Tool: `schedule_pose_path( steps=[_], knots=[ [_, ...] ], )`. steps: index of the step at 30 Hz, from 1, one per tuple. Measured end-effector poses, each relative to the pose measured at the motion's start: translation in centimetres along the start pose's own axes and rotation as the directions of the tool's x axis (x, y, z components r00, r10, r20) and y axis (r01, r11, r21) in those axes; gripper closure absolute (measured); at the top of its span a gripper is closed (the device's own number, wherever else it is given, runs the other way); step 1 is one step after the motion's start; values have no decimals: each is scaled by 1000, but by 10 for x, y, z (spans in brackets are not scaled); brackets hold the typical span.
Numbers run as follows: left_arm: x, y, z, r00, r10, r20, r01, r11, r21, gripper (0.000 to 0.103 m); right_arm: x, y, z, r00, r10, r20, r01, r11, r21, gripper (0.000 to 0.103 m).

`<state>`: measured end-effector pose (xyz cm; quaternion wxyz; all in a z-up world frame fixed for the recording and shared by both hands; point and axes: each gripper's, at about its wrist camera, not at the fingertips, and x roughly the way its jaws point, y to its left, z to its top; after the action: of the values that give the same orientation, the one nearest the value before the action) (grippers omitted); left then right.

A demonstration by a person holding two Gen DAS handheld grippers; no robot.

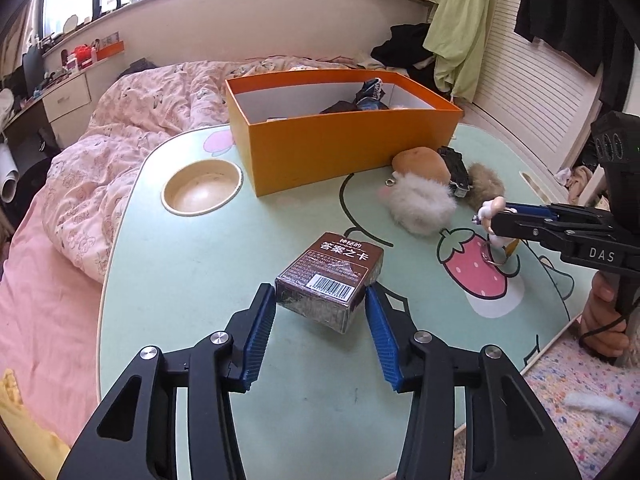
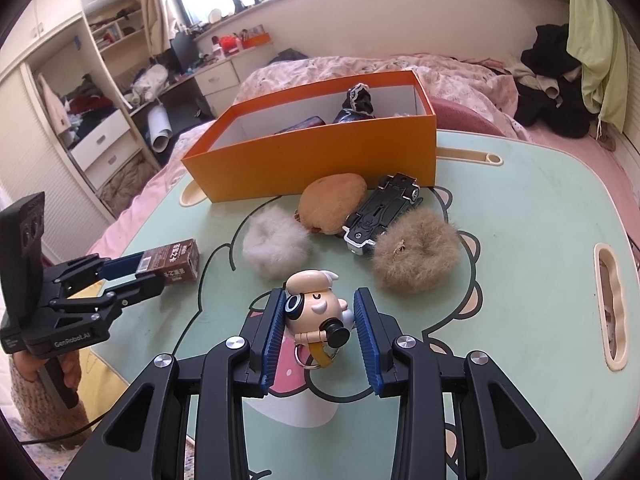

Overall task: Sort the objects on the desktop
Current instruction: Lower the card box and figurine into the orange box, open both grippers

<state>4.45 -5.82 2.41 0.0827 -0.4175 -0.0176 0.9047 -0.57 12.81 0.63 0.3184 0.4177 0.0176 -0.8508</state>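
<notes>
Left tool (image 1: 320, 306) clamps a brown card box (image 1: 330, 280) between its blue pads, jaws partly closed on the box's sides, box tilted and sitting near the 6 o'clock edge of the green surface (image 1: 168, 280). Right tool (image 2: 318, 316) is closed nearly all the way on a small figurine keychain (image 2: 316, 306), its ring and strap hanging below. At 12 o'clock from the figurine lie a white fluffy ball (image 2: 276, 246), a tan plush (image 2: 332, 208), a black toy car (image 2: 382, 212) and a brown fluffy ring (image 2: 416, 256), with the orange box (image 2: 320, 160) beyond them.
</notes>
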Motion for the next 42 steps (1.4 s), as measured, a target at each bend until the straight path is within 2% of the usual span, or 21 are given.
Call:
schedule_pose_path(
  steps=[4, 6, 7, 8, 11, 16, 18, 19, 20, 23, 26, 32, 37, 42],
  knots=[
    [8, -8, -1, 999, -27, -25, 27, 999, 17, 53, 0, 0, 0, 1000, -1, 0, 1, 1000, -1, 70],
    [16, -9, -1, 998, -30, -54, 30, 1000, 2, 39, 0, 0, -1, 1000, 0, 1, 0, 1000, -1, 70],
    [18, -9, 0, 998, -25, -56, 25, 1000, -8, 29, 0, 1, 0, 1000, -1, 1, 1, 1000, -2, 70],
    [19, -9, 1, 999, -19, -44, 19, 1000, -10, 27, 0, 1, 0, 1000, -1, 2, 1, 1000, -4, 70],
    [21, -12, 9, 1000, -16, -16, 16, 1000, -1, 27, 0, 2, -1, 1000, 0, -1, 0, 1000, -5, 70],
    [31, -22, 11, 999, -30, -24, 31, 998, 56, 27, -1, 4, -1, 1000, -1, -2, 1, 1000, -9, 70],
    [31, -26, 7, 1000, -18, -14, 19, 997, 73, 32, -1, 4, -2, 1000, -2, -1, 2, 1000, -7, 70],
    [29, -27, 6, 1000, -11, -6, 11, 996, 86, 52, -1, 4, -1, 1000, -2, -1, 2, 1000, -6, 70],
    [26, -27, 5, 1000, -4, -4, 5, 996, 86, 61, -1, 4, -1, 1000, -1, -2, 1, 1000, -5, 70],
    [16, -20, 4, 1000, -25, 13, 24, 998, 51, 61, -2, 5, -1, 1000, -1, -1, 1, 1000, -2, 70],
    [9, -16, 7, 999, -10, 35, 9, 999, 34, 61, -2, 5, 1, 1000, -5, -2, 5, 1000, -9, 70],
    [-2, -15, 34, 995, -38, 95, 37, 999, 12, 61, -10, 11, 24, 1000, -7, 23, 8, 999, -45, 70],
    [-4, -18, 83, 987, -44, 154, 41, 999, 22, 61, -19, 13, 66, 997, -1, 75, 6, 998, -67, 70],
    [18, -11, 140, 985, -31, 170, 35, 999, -22, 61, 2, 5, 124, 998, 37, 52, -35, 999, -41, 69]
  ],
)
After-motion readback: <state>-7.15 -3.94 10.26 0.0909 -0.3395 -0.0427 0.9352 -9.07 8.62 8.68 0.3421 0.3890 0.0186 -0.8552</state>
